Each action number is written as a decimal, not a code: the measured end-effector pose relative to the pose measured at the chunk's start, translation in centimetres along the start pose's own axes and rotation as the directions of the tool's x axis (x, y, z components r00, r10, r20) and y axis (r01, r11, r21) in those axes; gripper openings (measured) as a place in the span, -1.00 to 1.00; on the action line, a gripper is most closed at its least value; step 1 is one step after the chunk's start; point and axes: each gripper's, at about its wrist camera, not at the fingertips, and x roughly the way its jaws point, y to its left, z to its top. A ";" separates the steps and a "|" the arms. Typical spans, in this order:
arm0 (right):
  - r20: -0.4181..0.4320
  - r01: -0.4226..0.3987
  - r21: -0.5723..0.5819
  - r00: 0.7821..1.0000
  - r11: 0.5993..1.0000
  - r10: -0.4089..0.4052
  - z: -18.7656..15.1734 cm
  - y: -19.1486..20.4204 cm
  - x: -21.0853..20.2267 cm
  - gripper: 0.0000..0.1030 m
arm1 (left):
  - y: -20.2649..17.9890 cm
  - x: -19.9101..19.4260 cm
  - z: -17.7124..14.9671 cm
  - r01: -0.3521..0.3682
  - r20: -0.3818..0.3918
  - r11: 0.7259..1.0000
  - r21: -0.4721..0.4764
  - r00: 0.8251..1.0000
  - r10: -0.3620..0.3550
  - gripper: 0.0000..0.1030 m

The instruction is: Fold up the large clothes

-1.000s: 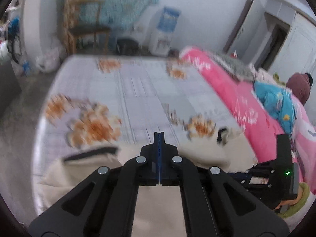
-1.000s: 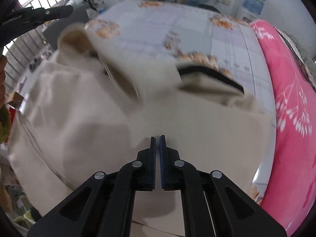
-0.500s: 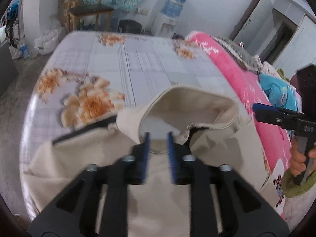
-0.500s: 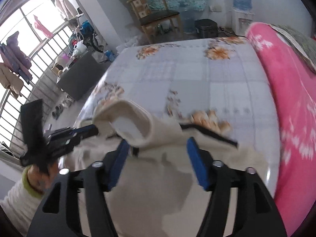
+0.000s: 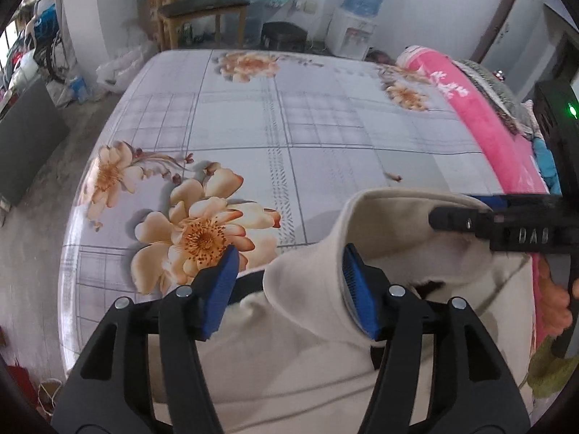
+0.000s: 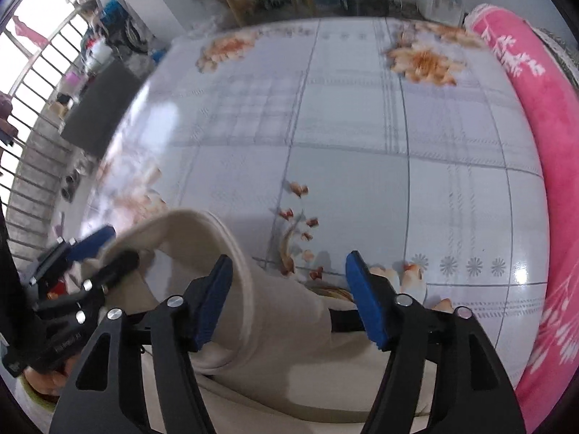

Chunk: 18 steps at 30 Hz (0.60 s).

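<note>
A large cream hooded garment (image 5: 311, 372) lies at the near edge of the floral bed sheet (image 5: 289, 137), its hood (image 5: 394, 224) standing up and open. My left gripper (image 5: 289, 289) is open; the left edge of the hood lies between its blue pads. My right gripper (image 6: 286, 300) is open too, straddling the hood's right edge (image 6: 231, 253). In the left wrist view the right gripper (image 5: 488, 224) reaches in at the hood's right side. In the right wrist view the left gripper (image 6: 94, 256) sits at the hood's left side.
A rolled pink blanket (image 5: 485, 115) runs along the bed's right side. Beyond the bed stand a wooden chair (image 5: 202, 11) and a water dispenser (image 5: 358, 18). A dark cabinet (image 6: 101, 108) and window bars (image 6: 39, 83) are to the left.
Both grippers went from shut to wide open and rose over the garment. The hood now stands open between them, and both views look further across the bed.
</note>
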 end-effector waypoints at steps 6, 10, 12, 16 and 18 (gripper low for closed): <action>0.109 0.014 -0.138 0.994 0.990 0.002 -4.1 2.0 -4.0 -0.83 | -1.5 -3.9 -2.2 0.034 0.079 0.992 0.124 0.996 -0.044 -0.86; 0.164 0.047 -0.284 0.986 0.958 0.000 -9.3 3.3 -6.8 -0.83 | -3.1 -8.2 -6.9 0.045 0.082 0.966 0.254 0.994 -0.068 -0.86; 0.149 0.082 -0.352 0.988 0.932 -0.031 -12.2 3.9 -6.4 -0.83 | -3.3 -8.7 -9.2 0.060 0.038 0.960 0.272 0.997 -0.073 -0.84; 0.111 0.155 -0.420 0.987 0.894 -0.119 -15.5 4.4 -3.8 -0.83 | -2.9 -8.2 -13.3 0.109 -0.089 0.953 0.281 0.992 -0.088 -0.65; 0.147 0.189 -0.446 0.980 0.875 -0.137 -16.5 4.7 -3.7 -0.76 | -2.4 -9.2 -14.0 0.148 -0.080 0.952 0.268 0.988 -0.131 -0.64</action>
